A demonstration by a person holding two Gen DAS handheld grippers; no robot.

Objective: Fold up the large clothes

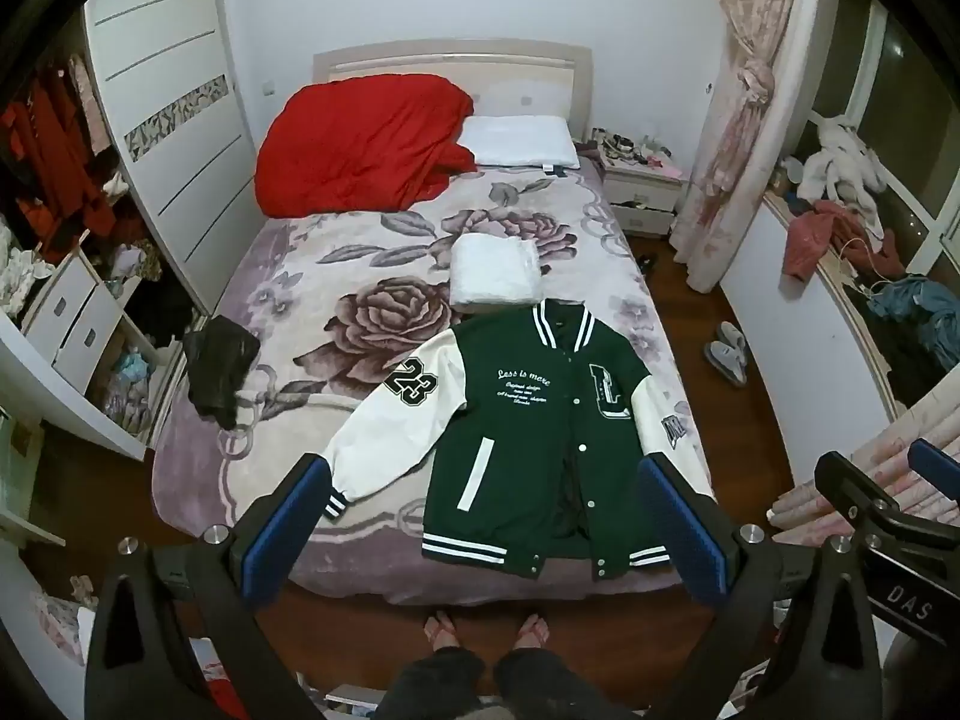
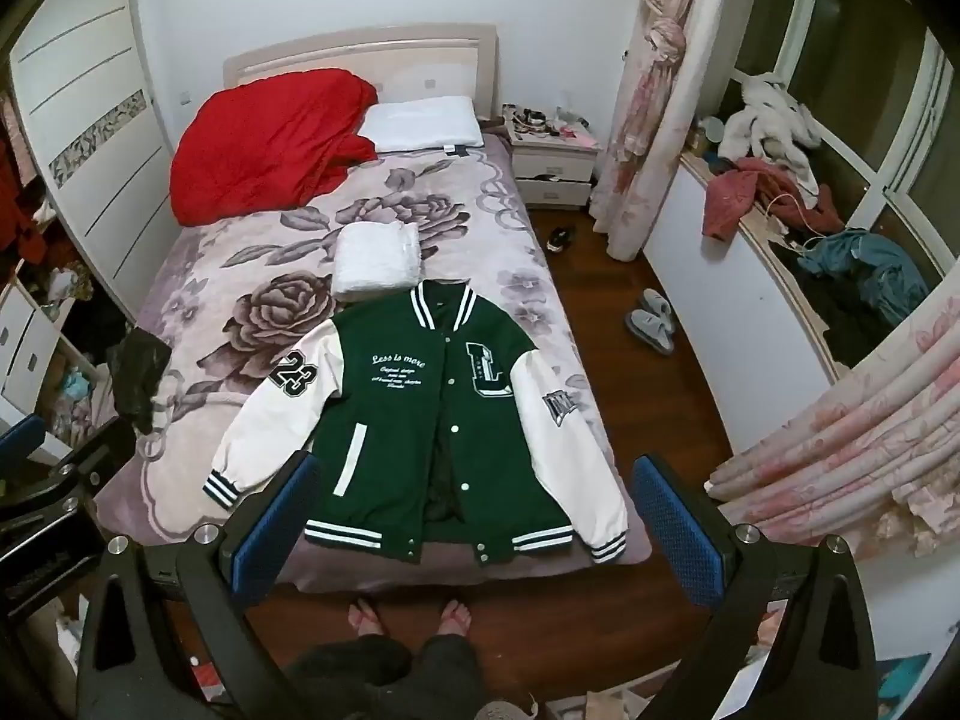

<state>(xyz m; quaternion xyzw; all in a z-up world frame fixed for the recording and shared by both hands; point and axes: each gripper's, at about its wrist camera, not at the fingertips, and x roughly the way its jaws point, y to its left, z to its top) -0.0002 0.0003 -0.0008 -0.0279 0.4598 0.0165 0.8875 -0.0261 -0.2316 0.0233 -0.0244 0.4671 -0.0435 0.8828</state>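
Note:
A green varsity jacket [image 1: 528,450] with white sleeves lies spread flat, front up, at the foot of the bed [image 1: 288,312]; it also shows in the right wrist view [image 2: 420,432]. My left gripper [image 1: 480,498] is open and empty, held above the foot of the bed, apart from the jacket. My right gripper [image 2: 474,498] is open and empty, also above the jacket's hem. The right gripper shows at the right edge of the left wrist view [image 1: 888,498].
A folded white garment [image 1: 495,270] lies beyond the jacket's collar. A black cloth [image 1: 219,366] sits at the bed's left edge. A red quilt [image 1: 360,144] and white pillow [image 1: 519,141] lie at the headboard. Slippers [image 1: 726,351] rest on the floor at right. A wardrobe [image 1: 162,120] stands left.

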